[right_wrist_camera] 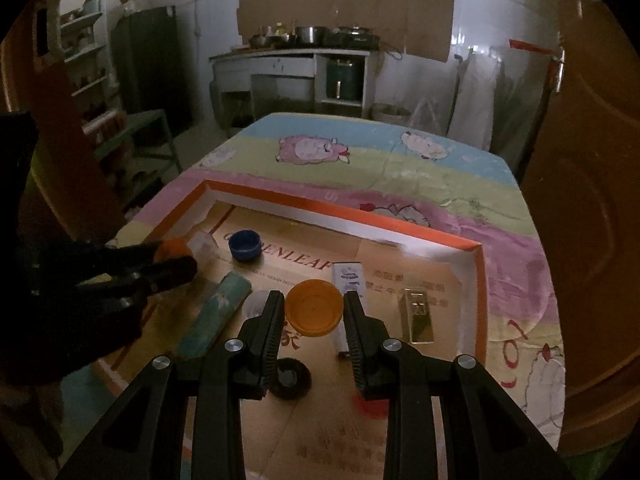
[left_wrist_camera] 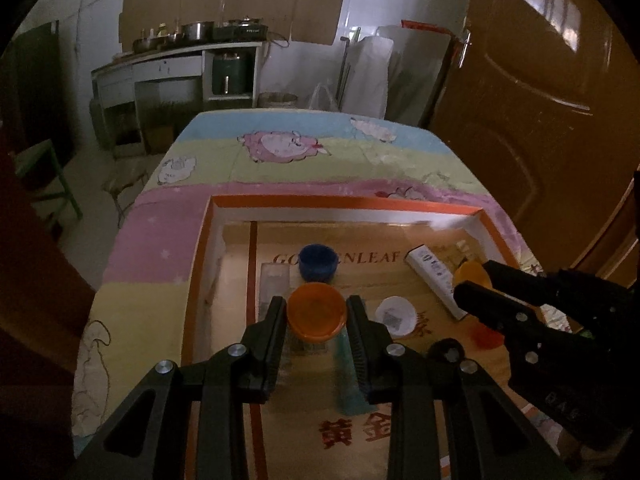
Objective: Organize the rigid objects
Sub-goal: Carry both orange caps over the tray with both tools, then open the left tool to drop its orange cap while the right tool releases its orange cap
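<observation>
My left gripper (left_wrist_camera: 316, 304) is shut on an orange cap (left_wrist_camera: 316, 318), held over a shallow orange-rimmed cardboard box (left_wrist_camera: 344, 202). My right gripper (right_wrist_camera: 313, 300) is shut on a second orange cap (right_wrist_camera: 316, 314) above the same box (right_wrist_camera: 320, 210). Each gripper shows in the other's view: the right gripper (left_wrist_camera: 474, 282) with its orange cap (left_wrist_camera: 472, 272) at the right, the left gripper (right_wrist_camera: 178, 257) with its orange cap (right_wrist_camera: 173, 249) at the left. In the box lie a blue cap (left_wrist_camera: 318, 262), a white carton (left_wrist_camera: 434, 276) and a teal tube (right_wrist_camera: 216, 316).
The box also holds a gold bar (right_wrist_camera: 418, 318), a white round lid (left_wrist_camera: 396, 314), a black round cap (right_wrist_camera: 289, 378), a red cap (right_wrist_camera: 374, 406) and a clear plastic piece (left_wrist_camera: 274, 284). It sits on a table with a pastel cartoon cloth (right_wrist_camera: 400, 176). A brown door (left_wrist_camera: 532, 92) stands close on the right.
</observation>
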